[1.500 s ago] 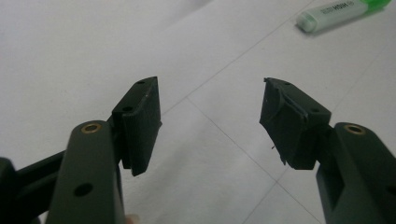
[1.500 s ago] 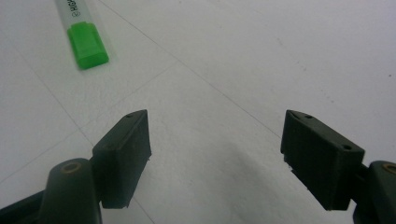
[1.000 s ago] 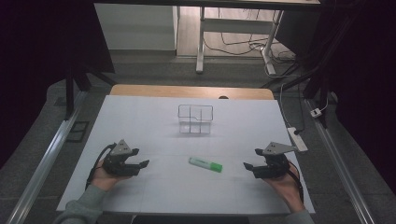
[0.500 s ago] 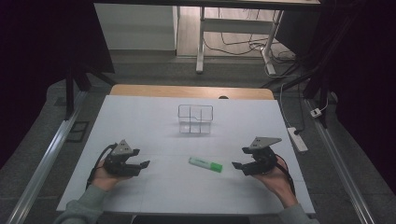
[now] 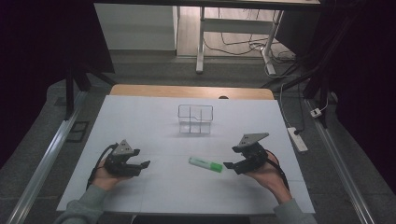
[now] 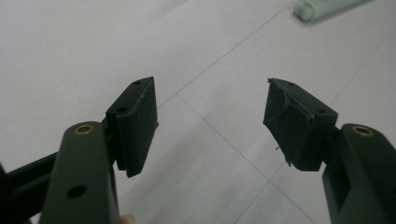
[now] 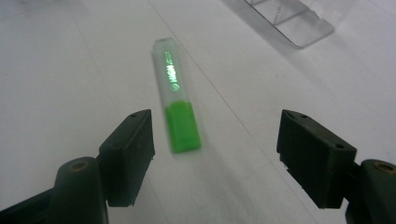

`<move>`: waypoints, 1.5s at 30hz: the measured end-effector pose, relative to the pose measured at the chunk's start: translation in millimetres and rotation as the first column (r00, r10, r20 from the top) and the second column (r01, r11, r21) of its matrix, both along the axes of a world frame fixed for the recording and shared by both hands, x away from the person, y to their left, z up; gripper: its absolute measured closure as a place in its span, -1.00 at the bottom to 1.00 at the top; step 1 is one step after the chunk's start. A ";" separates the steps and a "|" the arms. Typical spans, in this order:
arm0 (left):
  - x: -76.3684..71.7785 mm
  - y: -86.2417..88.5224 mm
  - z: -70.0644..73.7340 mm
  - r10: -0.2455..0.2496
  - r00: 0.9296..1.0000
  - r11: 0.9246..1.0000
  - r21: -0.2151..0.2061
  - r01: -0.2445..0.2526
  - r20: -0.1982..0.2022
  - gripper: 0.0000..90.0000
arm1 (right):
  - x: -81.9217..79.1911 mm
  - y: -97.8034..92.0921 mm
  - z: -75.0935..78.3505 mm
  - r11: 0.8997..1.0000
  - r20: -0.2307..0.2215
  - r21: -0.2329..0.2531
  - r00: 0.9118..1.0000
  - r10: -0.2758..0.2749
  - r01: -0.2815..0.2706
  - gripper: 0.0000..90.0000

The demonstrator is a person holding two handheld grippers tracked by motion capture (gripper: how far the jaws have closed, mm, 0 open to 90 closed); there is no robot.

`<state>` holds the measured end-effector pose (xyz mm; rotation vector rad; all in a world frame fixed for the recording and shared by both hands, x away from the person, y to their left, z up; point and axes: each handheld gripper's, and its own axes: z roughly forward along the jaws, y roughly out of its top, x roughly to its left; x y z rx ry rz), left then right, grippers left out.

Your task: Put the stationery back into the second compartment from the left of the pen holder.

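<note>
A green highlighter [image 5: 205,164] with a pale body and green cap lies flat on the white table, between my two grippers. My right gripper [image 5: 230,165] is open just to the right of its cap end, close to it but not touching. In the right gripper view the highlighter [image 7: 176,103] lies a little ahead of the open jaws, cap end nearest. My left gripper [image 5: 143,166] rests open at the left, well apart from the highlighter. The left gripper view catches the highlighter's pale end [image 6: 322,7] at the top right.
A clear plastic organizer [image 5: 195,118] with several compartments stands behind the highlighter at mid-table; its corner [image 7: 289,21] appears in the right gripper view. The white table [image 5: 140,116] has a wooden far edge. A power strip [image 5: 298,139] lies off the right side.
My right gripper has moved left toward the highlighter's cap end. The left gripper and the highlighter have stayed put.
</note>
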<state>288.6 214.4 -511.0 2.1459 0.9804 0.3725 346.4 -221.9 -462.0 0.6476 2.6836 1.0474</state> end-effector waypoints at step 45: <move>2.6 -2.3 -2.2 -0.012 1.000 1.000 0.013 0.013 -0.005 -0.25 | 24.2 70.6 -42.9 0.952 -0.148 -0.261 0.981 0.123 -0.159 -0.24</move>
